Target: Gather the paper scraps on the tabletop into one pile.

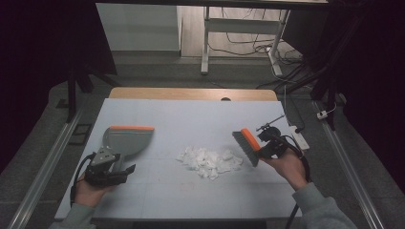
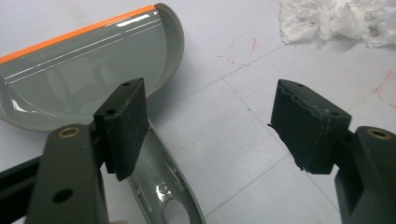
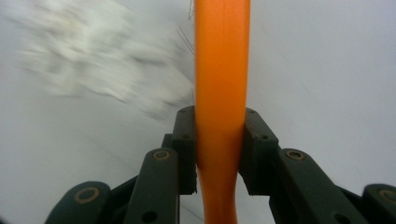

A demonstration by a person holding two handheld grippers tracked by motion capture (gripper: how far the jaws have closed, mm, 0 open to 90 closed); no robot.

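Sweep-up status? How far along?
Done: right gripper is shut on the brush, beside the paper scraps. In hand: brush poised at the heap's right edge. Left: left gripper is open over the dustpan handle, no grip yet; scraps all lie on the table, none in the pan.

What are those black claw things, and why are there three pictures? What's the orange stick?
A person sits at a table and holds a grabbing tool in each hand. One camera looks down from above; the other two ride on the tools and look along their black claws.

The right gripper is squeezed shut on the orange handle of a little brush, seen close up in its own picture. The left gripper has its claws open, with the handle of a grey dustpan lying beside one claw; whether it touches, I cannot tell. The dustpan has an orange edge.

Between brush and dustpan lies a pile of white paper scraps, ready to be swept.
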